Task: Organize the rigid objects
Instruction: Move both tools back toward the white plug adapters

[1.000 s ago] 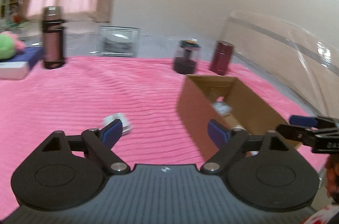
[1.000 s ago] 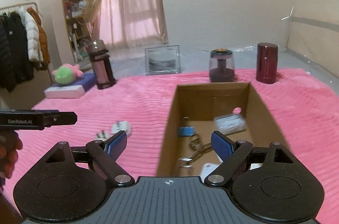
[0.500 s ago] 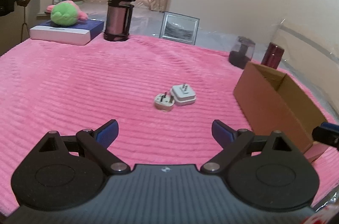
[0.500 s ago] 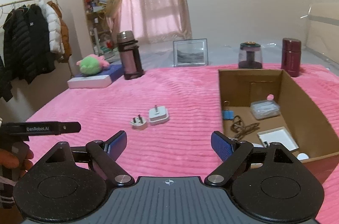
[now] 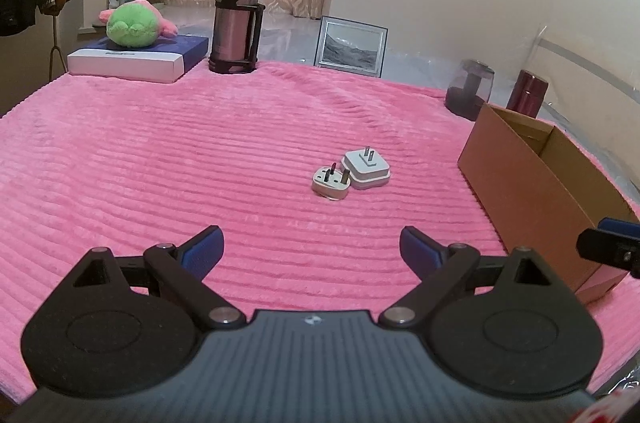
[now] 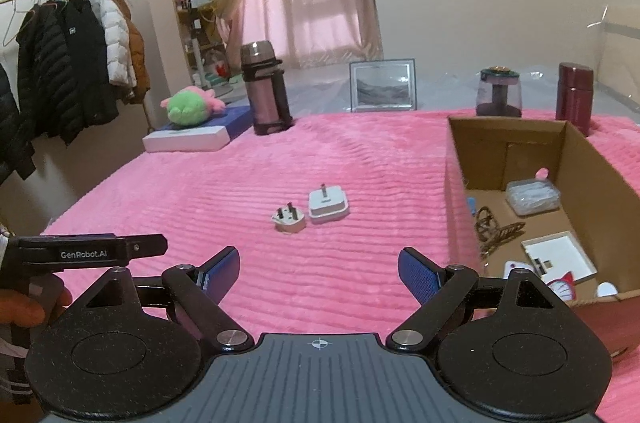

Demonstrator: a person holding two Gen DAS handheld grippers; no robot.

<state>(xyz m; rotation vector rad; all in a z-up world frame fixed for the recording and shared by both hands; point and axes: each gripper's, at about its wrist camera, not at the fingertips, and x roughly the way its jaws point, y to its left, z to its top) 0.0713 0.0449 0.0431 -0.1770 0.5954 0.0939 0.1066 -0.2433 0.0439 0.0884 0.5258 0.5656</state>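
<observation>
- On a pink ribbed blanket (image 5: 160,151), two white plug adapters lie side by side and touching, near the middle of both wrist views.
- One is a round plug (image 5: 331,180) with dark pins pointing up; the other is a square plug (image 5: 366,168) with flat metal pins pointing up, just right of the round one.
- Left gripper (image 5: 311,248) hovers above the blanket, its blue-padded jaws spread wide and holding nothing; the plugs sit ahead of it, well apart from the fingertips.
- Right gripper (image 6: 319,269) also has its jaws spread wide and empty, with the plugs ahead and slightly left of centre.
- An open cardboard box (image 6: 454,179) stands on the blanket to the right of the plugs. Inside lie a clear plastic case (image 6: 532,197), a bronze hair claw (image 6: 496,231), a white flat card (image 6: 558,257) and a few smaller items that are too small to name.
- Along the far edge stand a steel thermos (image 5: 237,23), a framed picture (image 5: 351,46), a dark glass jar (image 6: 499,92) and a maroon canister (image 6: 574,98).
- A green plush toy (image 5: 134,24) rests on a flat blue and white box (image 5: 136,60) at far left.
- Coats (image 6: 72,63) hang on a rack in the right wrist view.
</observation>
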